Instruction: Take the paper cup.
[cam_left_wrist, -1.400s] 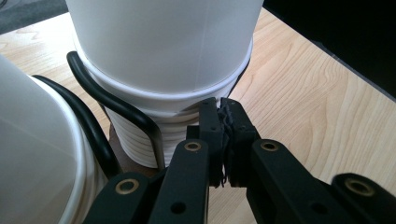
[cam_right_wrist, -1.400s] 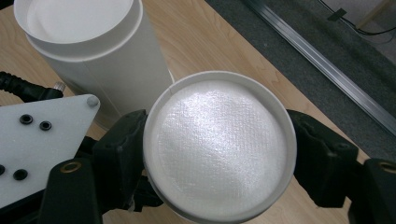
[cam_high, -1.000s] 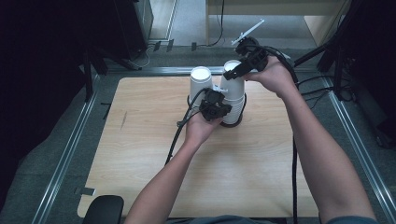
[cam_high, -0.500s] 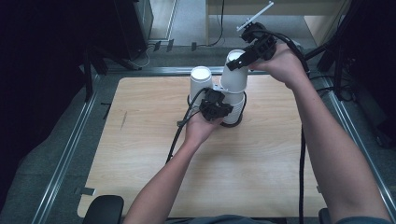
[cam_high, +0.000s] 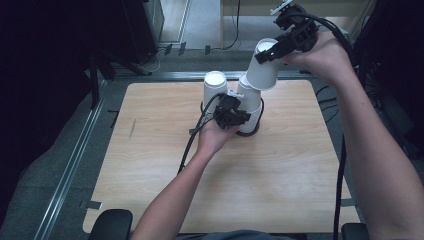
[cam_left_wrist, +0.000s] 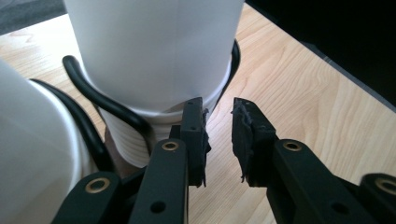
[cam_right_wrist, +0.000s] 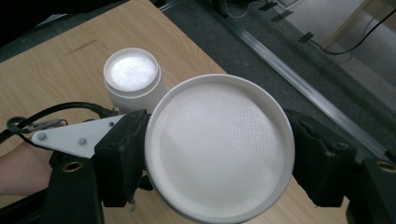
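Note:
A stack of upturned white paper cups (cam_high: 250, 107) stands at the far middle of the wooden table (cam_high: 280, 185). My right gripper (cam_high: 272, 50) is shut on one white cup (cam_high: 265, 67) and holds it tilted just above the stack's top. In the right gripper view the cup's base (cam_right_wrist: 219, 144) sits pinched between both pads. My left gripper (cam_high: 235, 115) rests low at the stack's foot. Its jaws have just been opening. In the left gripper view the left gripper (cam_left_wrist: 218, 116) stands slightly open beside the stack (cam_left_wrist: 159, 51), with bare wood in the gap.
A second upturned white cup (cam_high: 215, 90) stands just left of the stack, close to my left hand. A black cable (cam_left_wrist: 93, 98) loops around the stack's base. Metal rails and dark floor border the table on the left and at the back.
My right gripper has risen and drifted right with the top cup, pulling it off the stack. The left hand has stayed at the stack's base.

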